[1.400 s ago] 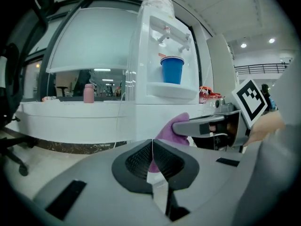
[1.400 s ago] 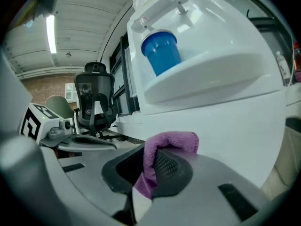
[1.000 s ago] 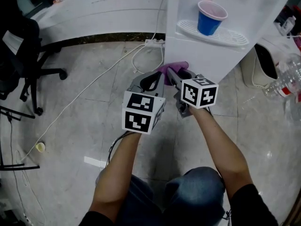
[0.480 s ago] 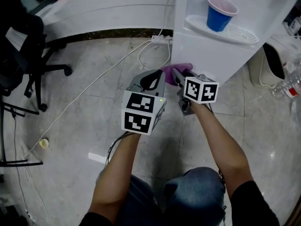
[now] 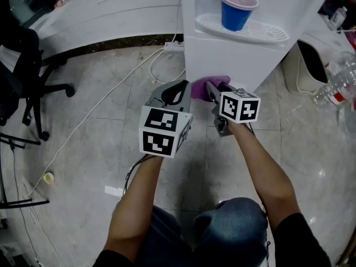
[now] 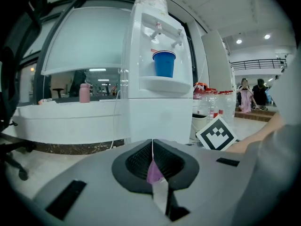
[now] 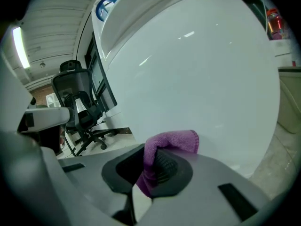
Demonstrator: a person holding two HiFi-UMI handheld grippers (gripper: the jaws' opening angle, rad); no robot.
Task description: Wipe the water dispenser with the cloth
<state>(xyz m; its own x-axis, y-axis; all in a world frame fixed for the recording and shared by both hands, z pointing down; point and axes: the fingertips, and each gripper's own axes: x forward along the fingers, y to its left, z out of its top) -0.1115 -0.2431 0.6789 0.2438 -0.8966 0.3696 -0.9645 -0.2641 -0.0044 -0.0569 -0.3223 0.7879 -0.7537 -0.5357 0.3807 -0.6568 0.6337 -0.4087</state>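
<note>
The white water dispenser (image 5: 233,54) stands before me with a blue cup (image 5: 236,7) on its drip tray (image 5: 267,35). A purple cloth (image 5: 208,87) lies against the bottom of its front panel. My right gripper (image 5: 214,90) is shut on the cloth. In the right gripper view the cloth (image 7: 171,140) folds over the jaws of the right gripper (image 7: 155,161) and touches the dispenser (image 7: 197,79). My left gripper (image 5: 184,88) sits just left of it. In the left gripper view that gripper (image 6: 153,161) is shut, with a thin sliver of cloth (image 6: 153,173) pinched between its jaws.
A power strip (image 5: 171,45) and white cable (image 5: 111,93) lie on the tiled floor left of the dispenser. A black office chair (image 5: 22,65) stands far left. Water bottles (image 5: 334,85) and a white bin (image 5: 303,65) are to the right. A curved white counter (image 5: 100,15) runs behind.
The head view has swung a little, so the dispenser sits further left in the picture. Both grippers and the cloth stay low on the front panel with no clear shift.
</note>
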